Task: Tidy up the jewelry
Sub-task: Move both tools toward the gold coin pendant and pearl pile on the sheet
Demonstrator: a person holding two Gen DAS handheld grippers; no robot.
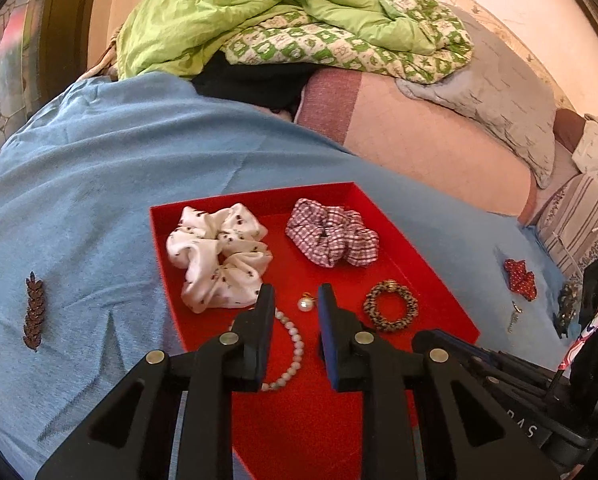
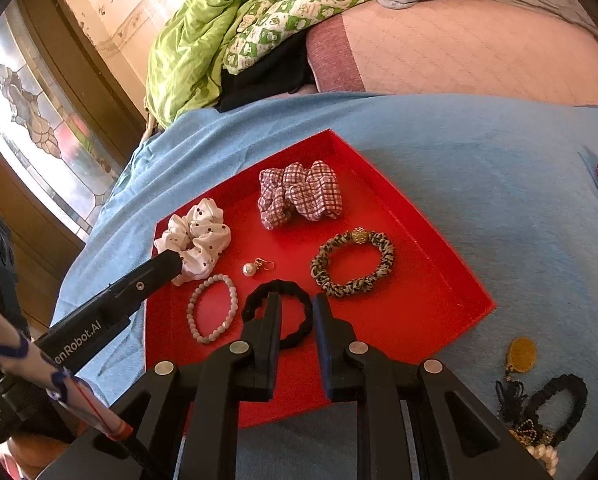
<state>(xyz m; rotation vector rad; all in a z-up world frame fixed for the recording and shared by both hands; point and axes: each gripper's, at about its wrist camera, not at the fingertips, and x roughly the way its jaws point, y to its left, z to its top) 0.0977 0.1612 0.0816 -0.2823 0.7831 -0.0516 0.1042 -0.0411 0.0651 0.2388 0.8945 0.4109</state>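
Tray: red tray [image 2: 439,280] on blue cloth [image 2: 479,160], holding scrunchies and bracelets.
Left hand-held gripper [image 1: 295,300]: released, above pearl earring [image 1: 305,304].
Right hand-held gripper [image 2: 295,308]: released, over black hair tie [image 2: 299,332].

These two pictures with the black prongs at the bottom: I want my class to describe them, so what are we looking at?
Each picture comes from a camera on a hand-held gripper, looking along its two fingers. One shows the left gripper, the other the right gripper. Both are open and hold nothing. Below lies a red tray on a blue cloth. In it: a white scrunchie, a checked scrunchie, a leopard-print hair tie, a pearl earring, a bead bracelet and a black hair tie. More pieces lie outside the tray.
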